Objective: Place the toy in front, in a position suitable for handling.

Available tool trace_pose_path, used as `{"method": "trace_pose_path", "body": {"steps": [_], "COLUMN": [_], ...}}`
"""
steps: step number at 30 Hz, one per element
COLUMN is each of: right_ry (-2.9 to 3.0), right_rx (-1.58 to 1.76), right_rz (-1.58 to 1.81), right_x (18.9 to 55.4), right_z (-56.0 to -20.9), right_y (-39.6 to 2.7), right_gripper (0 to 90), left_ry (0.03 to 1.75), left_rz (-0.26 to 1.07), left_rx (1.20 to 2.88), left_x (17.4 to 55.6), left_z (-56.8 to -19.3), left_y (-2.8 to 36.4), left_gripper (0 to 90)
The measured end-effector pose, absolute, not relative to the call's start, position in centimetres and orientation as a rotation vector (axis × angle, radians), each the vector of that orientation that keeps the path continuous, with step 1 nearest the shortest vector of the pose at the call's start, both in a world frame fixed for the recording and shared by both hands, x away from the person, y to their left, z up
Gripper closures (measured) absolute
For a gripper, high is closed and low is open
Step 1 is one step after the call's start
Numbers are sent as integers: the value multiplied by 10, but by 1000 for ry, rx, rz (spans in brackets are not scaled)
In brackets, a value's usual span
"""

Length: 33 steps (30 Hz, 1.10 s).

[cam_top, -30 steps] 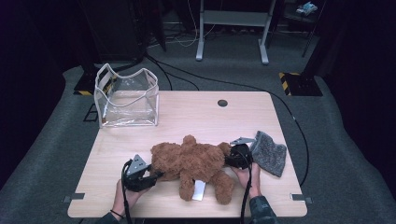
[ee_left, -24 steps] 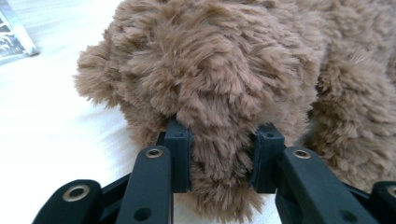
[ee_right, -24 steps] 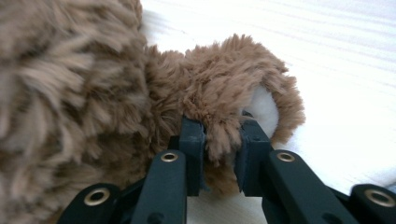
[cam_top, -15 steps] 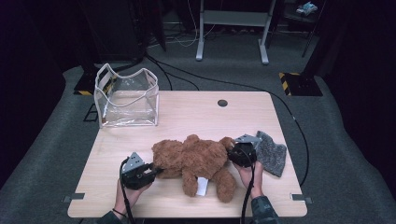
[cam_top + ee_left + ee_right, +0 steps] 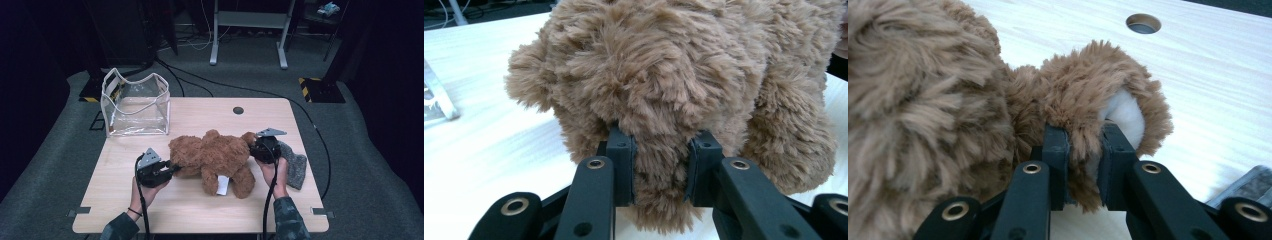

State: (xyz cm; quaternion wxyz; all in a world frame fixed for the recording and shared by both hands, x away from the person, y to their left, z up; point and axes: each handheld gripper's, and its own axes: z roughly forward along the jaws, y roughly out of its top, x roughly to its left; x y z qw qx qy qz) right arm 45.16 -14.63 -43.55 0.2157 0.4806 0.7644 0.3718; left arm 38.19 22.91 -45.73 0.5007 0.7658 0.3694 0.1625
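A brown plush teddy bear [image 5: 212, 155] lies across the middle of the wooden table [image 5: 200, 212], a white tag hanging under it. My left gripper [image 5: 171, 169] grips its left end; in the left gripper view the pads [image 5: 621, 165] press into a tuft of the bear's fur [image 5: 664, 65], the gripper [image 5: 659, 150] shut on it. My right gripper [image 5: 254, 148] holds the right end, and its jaws [image 5: 1084, 137] pinch a round ear [image 5: 1098, 85] with a white lining. Both pairs of jaws have just been closing on the fur.
A clear plastic bag [image 5: 135, 107] with white trim stands open at the table's back left. A grey knitted cloth [image 5: 296, 169] lies by the right hand, also showing as grey cloth [image 5: 1248, 187]. A round cable hole [image 5: 238, 110] sits near the far edge.
Both grippers have risen and moved slightly away from the person, and the bear has come up with them. The jaws have tightened on the fur.
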Motion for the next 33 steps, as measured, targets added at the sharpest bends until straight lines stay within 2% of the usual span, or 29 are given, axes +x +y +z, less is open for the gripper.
{"method": "trace_pose_path", "body": {"steps": [33], "right_ry": [2048], "right_rx": [1483], "right_rz": [903], "right_x": [502], "right_z": [-467], "right_y": [-154], "right_gripper": [768], "left_ry": [917], "left_rz": [473], "left_rx": [1942], "left_x": [441], "left_z": [-482], "left_y": [195], "left_gripper": [700]}}
